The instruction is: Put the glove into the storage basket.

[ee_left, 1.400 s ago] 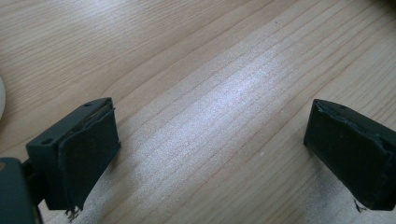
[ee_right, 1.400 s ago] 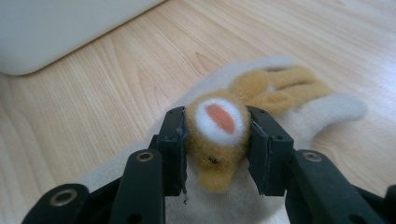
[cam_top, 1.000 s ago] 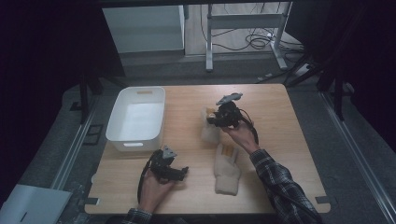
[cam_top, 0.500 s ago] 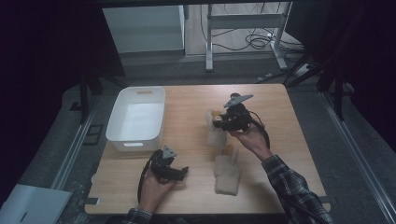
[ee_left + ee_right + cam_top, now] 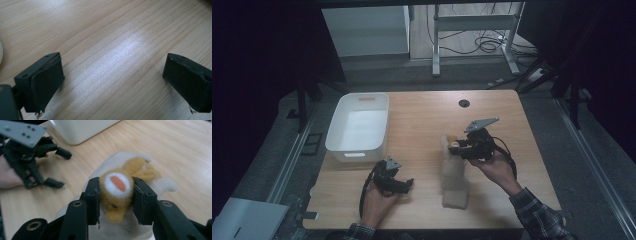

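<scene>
The plush toy (image 5: 117, 192) hangs between the pads of the right gripper (image 5: 117, 197), clenched at its yellow, fuzzy head, while its pale body (image 5: 453, 175) trails down to the table (image 5: 422, 115), the lower end resting on the wood near the front edge. That hold is on soft pile alone, so my worry is slippage: the stuffing can compress and the head squeeze out from between the pads if the hand swings fast or tilts. The dragging end is a second risk; friction against the wood could tug the toy loose, or it could catch on the left gripper (image 5: 393, 181), which sits low on the table just to the toy's left with its jaws spread wide around nothing but bare wood. The white bin (image 5: 358, 127) stands at the far left, well apart from the toy, and it seems the likely place for it. If so, the limp body must clear the near rim; carried too low, it would snag there and fold outside rather than drop in.
</scene>
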Demonstrator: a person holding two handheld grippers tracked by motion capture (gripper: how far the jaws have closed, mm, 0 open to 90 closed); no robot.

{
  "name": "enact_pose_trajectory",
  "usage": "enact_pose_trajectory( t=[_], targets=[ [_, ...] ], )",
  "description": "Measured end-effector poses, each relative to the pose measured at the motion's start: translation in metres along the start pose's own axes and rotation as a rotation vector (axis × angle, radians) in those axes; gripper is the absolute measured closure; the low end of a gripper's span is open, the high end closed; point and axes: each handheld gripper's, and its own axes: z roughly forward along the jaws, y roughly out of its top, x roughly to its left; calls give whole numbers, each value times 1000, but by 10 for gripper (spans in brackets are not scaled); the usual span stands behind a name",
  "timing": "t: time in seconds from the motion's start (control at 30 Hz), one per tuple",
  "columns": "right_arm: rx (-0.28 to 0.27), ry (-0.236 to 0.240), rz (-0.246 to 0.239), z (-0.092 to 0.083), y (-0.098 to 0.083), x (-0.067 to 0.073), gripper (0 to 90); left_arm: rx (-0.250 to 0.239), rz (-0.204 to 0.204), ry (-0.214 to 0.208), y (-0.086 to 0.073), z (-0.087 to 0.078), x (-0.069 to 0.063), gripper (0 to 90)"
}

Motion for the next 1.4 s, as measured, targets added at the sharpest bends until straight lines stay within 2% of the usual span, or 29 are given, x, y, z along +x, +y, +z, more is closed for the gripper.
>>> enact_pose_trajectory(
  t=[0.2, 0.37, 0.57, 0.63, 0.77, 0.87, 1.03, 1.17, 1.23, 1.4],
  targets=[
    [22, -1, 11, -11, -16, 13, 604, 2, -1, -2, 0, 0, 0, 32],
    [39, 7, 25, -11, -32, 25, 603, 2, -5, 1, 0, 0, 0, 32],
    [55, -16, 17, 2, -50, 33, 600, 0, -6, 3, 0, 0, -1, 32],
    [59, -12, 29, 13, -62, 34, 587, 2, -4, 3, 0, 0, 0, 32],
    [78, -28, 23, 26, -76, 36, 539, 2, -3, 4, 0, 0, 0, 32],
    [82, -21, 26, 31, -82, 37, 485, 2, -3, 4, 0, 0, 0, 32],
    [64, 3, 34, 25, -78, 35, 412, 2, -3, 4, 0, 0, 0, 32],
    [17, -9, 25, 11, -71, 29, 396, 2, -3, 3, 0, 0, 0, 32],
    [5, -27, 14, 5, -71, 23, 409, 2, -3, 3, 0, 0, 0, 32],
    [6, -68, 2, -6, -83, 11, 561, 3, -3, 4, 0, 0, 0, 32]
  ],
)
